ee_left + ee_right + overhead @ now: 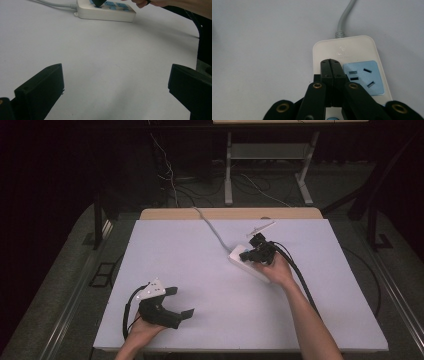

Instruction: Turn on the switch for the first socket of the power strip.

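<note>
A white desk fills the frame's centre, its wooden edge at the top; beyond it, loose cables (tangled) and grey metal legs on dark floor.

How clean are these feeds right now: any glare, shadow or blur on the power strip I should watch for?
High view: dark surroundings, the table evenly lit, the power strip small but readable. Left gripper view: soft focus, the left gripper open, a long shadow beneath the forearm. Right gripper view: sharp, no glare, sockets crisp, the right gripper shut over the strip, hiding its near side.
</note>
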Demonstrator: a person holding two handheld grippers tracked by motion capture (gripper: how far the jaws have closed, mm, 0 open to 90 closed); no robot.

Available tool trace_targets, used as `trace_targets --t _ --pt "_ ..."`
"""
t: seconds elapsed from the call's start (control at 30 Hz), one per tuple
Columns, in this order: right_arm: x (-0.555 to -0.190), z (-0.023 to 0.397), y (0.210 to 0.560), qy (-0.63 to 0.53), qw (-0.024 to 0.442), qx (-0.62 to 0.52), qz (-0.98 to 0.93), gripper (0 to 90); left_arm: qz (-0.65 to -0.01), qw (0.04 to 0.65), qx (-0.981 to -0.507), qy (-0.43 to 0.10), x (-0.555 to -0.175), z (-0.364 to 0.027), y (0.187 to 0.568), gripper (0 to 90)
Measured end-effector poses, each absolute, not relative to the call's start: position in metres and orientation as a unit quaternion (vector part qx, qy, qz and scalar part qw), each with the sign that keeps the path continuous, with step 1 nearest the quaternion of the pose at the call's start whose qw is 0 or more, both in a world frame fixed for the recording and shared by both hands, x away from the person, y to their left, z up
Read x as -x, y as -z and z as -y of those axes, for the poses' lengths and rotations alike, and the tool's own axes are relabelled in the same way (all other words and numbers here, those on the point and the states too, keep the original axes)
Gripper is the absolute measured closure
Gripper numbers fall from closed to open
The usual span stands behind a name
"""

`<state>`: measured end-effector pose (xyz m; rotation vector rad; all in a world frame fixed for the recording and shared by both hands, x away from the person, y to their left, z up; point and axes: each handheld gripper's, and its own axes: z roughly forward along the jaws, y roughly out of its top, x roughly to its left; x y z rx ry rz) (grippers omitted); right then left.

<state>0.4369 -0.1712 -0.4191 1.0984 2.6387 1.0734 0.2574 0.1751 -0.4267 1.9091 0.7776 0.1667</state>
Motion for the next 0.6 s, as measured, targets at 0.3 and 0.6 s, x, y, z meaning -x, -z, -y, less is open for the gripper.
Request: trace_targets --t 0.3,0.6 --pt "-0.435 0.182 0.401 -0.345 0.06 -0.362 -0.864 90.0 -0.321 0.509 -0.795 -0.068 -0.258 -0.175 0.427 0.0" --pt "-0.426 0.203 0.381 -0.362 0.049 -0.371 -0.854 90.0 -0.317 0.508 -0.798 -0.065 -0.257 -0.172 0.427 0.0"
